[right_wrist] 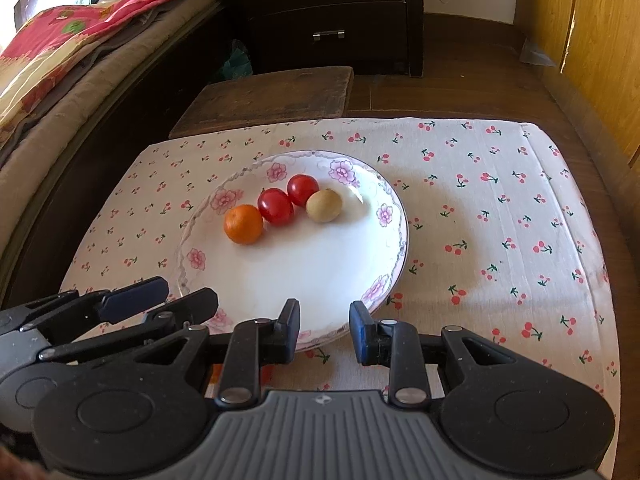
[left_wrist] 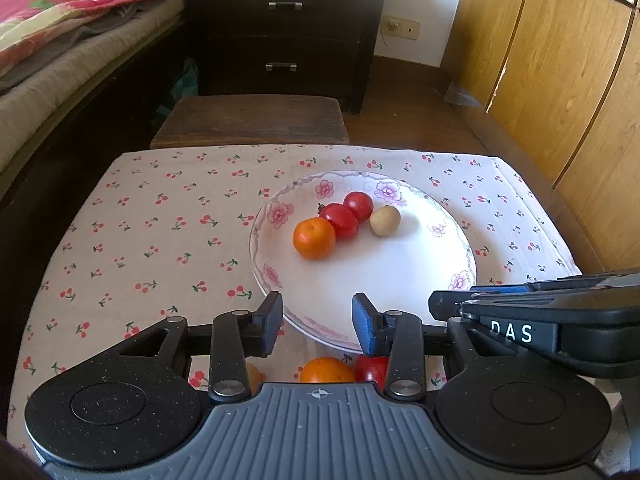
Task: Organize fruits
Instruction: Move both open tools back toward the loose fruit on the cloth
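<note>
A white flowered plate (left_wrist: 380, 272) on the cherry-print cloth holds an orange (left_wrist: 314, 239), two red tomatoes (left_wrist: 340, 220) and a beige round fruit (left_wrist: 385, 221); the right wrist view shows the same row on the plate (right_wrist: 320, 272). My left gripper (left_wrist: 318, 322) hovers open over the plate's near rim with nothing between its pads. Below it on the cloth lie another orange (left_wrist: 326, 370) and a red tomato (left_wrist: 371, 368), partly hidden by the gripper. My right gripper (right_wrist: 325, 330) is beside it at the near rim, jaws narrowly apart and empty.
The cloth-covered table (left_wrist: 160, 240) stands before a wooden stool (left_wrist: 248, 120) and a dark dresser (left_wrist: 280, 32). A bed (left_wrist: 60, 60) runs along the left and wooden wardrobe doors (left_wrist: 560, 60) along the right. The left gripper (right_wrist: 162, 300) shows at the right wrist view's left edge.
</note>
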Available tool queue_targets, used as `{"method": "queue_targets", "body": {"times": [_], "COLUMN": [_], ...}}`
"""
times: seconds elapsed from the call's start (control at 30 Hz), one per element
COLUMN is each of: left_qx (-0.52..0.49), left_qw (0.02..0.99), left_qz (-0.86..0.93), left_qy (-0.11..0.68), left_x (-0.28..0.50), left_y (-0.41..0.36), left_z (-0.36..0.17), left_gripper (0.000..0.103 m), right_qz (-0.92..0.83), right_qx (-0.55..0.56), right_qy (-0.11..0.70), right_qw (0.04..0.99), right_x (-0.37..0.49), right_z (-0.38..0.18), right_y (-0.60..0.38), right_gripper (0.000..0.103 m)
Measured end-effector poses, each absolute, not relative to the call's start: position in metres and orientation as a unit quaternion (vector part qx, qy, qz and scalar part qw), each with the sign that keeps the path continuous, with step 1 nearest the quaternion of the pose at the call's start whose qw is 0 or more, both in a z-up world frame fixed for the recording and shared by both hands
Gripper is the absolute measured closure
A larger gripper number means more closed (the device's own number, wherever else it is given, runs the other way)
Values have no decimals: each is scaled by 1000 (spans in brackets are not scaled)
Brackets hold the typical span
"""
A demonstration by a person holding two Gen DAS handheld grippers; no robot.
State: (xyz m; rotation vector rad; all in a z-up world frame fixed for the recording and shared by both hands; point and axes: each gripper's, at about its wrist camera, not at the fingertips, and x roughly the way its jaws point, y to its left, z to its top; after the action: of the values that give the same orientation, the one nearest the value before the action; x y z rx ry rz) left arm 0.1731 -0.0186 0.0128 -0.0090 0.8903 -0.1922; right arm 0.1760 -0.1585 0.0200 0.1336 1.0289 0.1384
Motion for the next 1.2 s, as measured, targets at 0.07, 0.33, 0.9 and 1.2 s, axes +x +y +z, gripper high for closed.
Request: {"method": "queue_targets", "body": {"times": [0.07,0.33,0.9,1.2], "left_qx": [-5,2,12,17], "left_qw": [898,900,899,898], "left_qz": [-93,-96,-98,-100], "left_qy": [429,424,427,429], "left_x": [170,157,131,123], "left_y": [-18,-16,-12,-11], "left_z": [13,17,18,17], "left_gripper": [56,55,56,57], "right_qz": [67,71,75,75], "right_qx": [59,50,41,34], "right_qy": [491,488,492,493], "right_qw": [867,869,866,866], "right_x": [173,157,134,126], "right_z": [21,25,25,24], "right_y": [-157,-153,-146,-144], "right_gripper": [74,74,74,74]}}
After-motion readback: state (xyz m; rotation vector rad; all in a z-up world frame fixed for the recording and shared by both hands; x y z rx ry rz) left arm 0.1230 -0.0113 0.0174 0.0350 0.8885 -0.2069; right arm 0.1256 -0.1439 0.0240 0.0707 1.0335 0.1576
